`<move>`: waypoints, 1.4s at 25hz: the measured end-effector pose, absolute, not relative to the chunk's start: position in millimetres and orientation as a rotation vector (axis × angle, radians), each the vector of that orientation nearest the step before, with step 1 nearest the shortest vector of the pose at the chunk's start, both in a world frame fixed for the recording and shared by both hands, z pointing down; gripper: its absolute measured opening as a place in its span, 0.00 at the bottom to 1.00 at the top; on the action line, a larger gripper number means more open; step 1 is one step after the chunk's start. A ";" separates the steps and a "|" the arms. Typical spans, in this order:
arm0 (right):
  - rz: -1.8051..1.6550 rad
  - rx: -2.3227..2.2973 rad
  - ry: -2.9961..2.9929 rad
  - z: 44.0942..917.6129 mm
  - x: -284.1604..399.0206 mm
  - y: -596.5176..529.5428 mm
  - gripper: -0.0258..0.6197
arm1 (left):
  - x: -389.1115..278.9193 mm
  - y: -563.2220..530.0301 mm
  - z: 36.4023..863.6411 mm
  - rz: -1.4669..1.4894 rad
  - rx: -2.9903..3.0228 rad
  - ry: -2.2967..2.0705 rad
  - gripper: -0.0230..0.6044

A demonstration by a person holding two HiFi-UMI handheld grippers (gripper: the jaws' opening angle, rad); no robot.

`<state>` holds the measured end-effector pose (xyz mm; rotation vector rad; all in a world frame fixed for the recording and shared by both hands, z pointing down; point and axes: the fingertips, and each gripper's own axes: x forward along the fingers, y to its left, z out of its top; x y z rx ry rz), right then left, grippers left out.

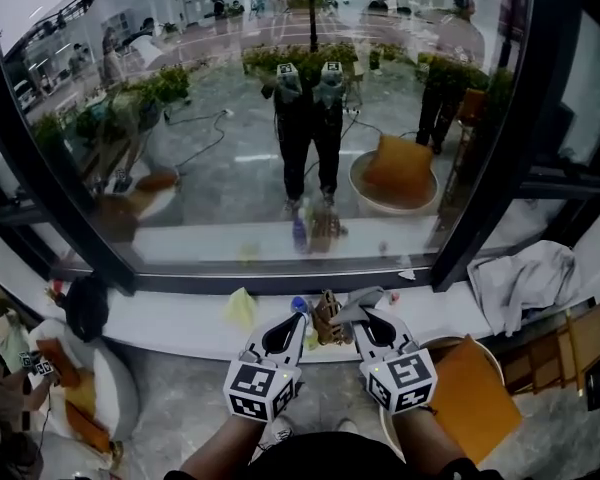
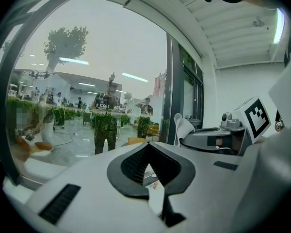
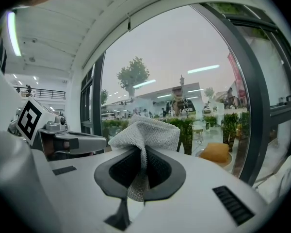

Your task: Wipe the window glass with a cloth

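Head view: both grippers are low at centre, in front of the white sill (image 1: 170,320) under the window glass (image 1: 230,118).

Right gripper (image 1: 366,313) is pinching a grey knit cloth (image 1: 366,296). In the right gripper view the cloth (image 3: 146,132) bunches up above the clamped jaws, a strip hangs below them, and the glass (image 3: 184,72) is just ahead. Cloth is off the glass.

Left gripper (image 1: 291,320) is pressed together with nothing between the jaws. Left gripper view agrees (image 2: 148,147).

On the sill beyond the grippers:
- a yellow-green item (image 1: 241,308)
- a small bottle with a blue cap (image 1: 299,305)
- a brown item (image 1: 327,320), type unclear

A second pale cloth (image 1: 525,280) lies heaped at the sill's right end.

Floor, lower right: a round tub seat (image 1: 438,345) holds an orange cushion (image 1: 470,393).
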<state>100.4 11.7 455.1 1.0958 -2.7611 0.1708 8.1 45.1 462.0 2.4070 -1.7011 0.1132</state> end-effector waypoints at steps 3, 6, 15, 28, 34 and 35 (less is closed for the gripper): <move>0.178 1.087 -2.763 456.2 103.6 8.4 0.10 | 10.9 41.3 461.4 0.118 2.404 -1.706 0.05; 0.173 1.082 -2.766 454.2 94.1 10.0 0.10 | 1.6 41.5 458.0 0.103 2.413 -1.719 0.05; 0.178 1.083 -2.764 457.4 105.8 0.6 0.10 | 12.2 31.3 457.1 0.103 2.426 -1.733 0.05; 0.181 1.079 -2.767 465.8 87.9 5.2 0.10 | -3.4 39.2 465.8 0.121 2.396 -1.715 0.05; 0.173 1.077 -2.759 463.3 58.3 19.0 0.10 | -33.0 53.1 464.6 0.119 2.396 -1.713 0.05; 0.173 1.077 -2.758 463.3 54.1 21.3 0.10 | -37.6 54.9 465.0 0.119 2.401 -1.716 0.05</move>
